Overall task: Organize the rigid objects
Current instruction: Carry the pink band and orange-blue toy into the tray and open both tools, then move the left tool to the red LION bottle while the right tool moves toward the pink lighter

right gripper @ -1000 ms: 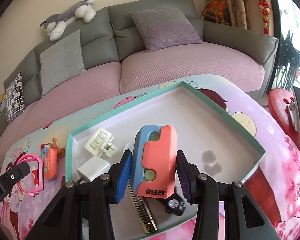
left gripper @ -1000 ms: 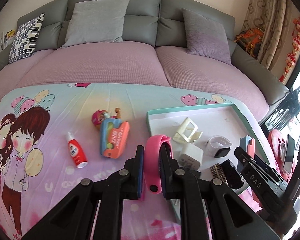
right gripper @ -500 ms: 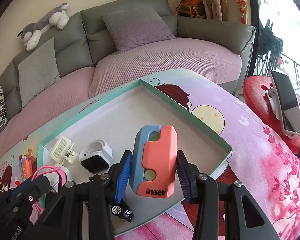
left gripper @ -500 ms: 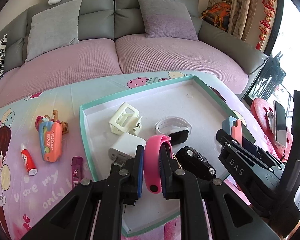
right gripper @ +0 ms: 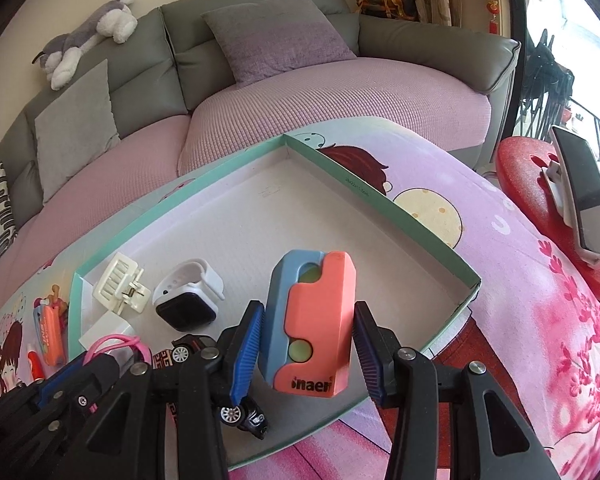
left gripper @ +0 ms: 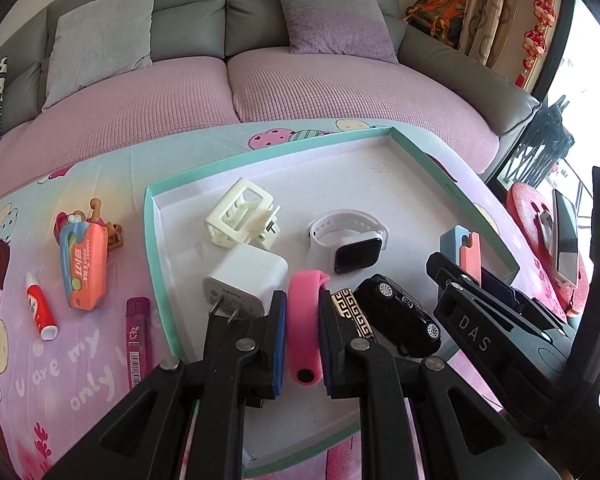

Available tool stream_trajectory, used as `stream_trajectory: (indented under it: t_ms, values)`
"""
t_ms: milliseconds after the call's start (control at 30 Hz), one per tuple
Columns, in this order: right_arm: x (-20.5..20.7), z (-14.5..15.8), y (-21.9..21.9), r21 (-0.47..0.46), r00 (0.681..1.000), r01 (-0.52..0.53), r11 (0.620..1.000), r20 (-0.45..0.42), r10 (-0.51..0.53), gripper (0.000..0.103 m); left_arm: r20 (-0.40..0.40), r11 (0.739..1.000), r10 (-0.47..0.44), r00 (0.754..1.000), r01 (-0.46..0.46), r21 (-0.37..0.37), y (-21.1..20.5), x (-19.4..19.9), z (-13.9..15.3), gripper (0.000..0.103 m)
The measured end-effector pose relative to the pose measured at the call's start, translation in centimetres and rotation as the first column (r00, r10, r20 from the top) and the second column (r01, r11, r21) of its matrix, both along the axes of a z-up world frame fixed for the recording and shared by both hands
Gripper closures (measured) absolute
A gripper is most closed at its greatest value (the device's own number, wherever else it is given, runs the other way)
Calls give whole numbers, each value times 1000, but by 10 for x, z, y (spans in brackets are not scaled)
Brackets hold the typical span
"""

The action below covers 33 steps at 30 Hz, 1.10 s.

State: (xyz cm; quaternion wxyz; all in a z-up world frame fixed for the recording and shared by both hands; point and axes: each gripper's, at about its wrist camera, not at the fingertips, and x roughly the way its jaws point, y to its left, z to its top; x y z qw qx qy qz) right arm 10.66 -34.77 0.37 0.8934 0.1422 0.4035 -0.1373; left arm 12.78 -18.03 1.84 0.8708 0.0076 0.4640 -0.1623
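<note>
We are taking the teal-rimmed tray [left gripper: 156,236] as our landmark. Both things we are carrying are hanging above its near half, so the coming move is, as we judge it, simply downward into it.

Our left gripper [left gripper: 302,334] is pinching a pink wristband [left gripper: 304,336], its jaws pressed close on the band. The band's long axis is running along the fingers, pointing toward the tray's far corner. Directly beyond its tip, inside the tray, are lying a white charger [left gripper: 246,280] and a gold-patterned bar [left gripper: 352,312], with a black toy car [left gripper: 400,316] just beside that; free floor near here is scarce.

Our right gripper [right gripper: 308,334] is clamping a blue-and-orange block [right gripper: 312,320], which is standing upright between the pads above the tray's right-hand near part. Beyond it the tray floor is bare up to the far corner, so we are judging this hand to have the easier drop. A white smartwatch [right gripper: 188,296] and a cream clip [right gripper: 118,282] are sitting toward the tray's left wall.

Left of the tray, on the cartoon-printed cloth [left gripper: 80,360], are waiting another orange case [left gripper: 84,268], a small red-and-white tube [left gripper: 40,312] and a purple stick [left gripper: 134,332].

Behind the tray a pink-covered grey sofa [right gripper: 340,92] is curving; right of the tray a red stool [right gripper: 540,184] is holding a phone [right gripper: 584,196].
</note>
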Motion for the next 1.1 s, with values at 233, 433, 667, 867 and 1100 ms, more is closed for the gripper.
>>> stream_trajectory:
  t_ms: [233,433,667,867,1100]
  values:
    - [0,3,2,5,1000,-5,1000,7,5,53,5,1000,11,1000,-11,10,1,-1,4,48]
    - [-2,6,1,12,1000,0,1000,18,-1,50,27,1000,27,999,-27,-1,9,-2,14,44]
    - [-1,7,2,14,1000,-7,1000,19,7,47,40,994,109,993,-109,-7,39,5,18,42]
    - [3,8,12,23,999,-33,999,23,32,45,43,957,291,956,-291,-6,88,14,13,18]
    - [7,13,37,-8,995,-98,995,36,98,32,8,894,448,894,-448,5,132,19,1,17]
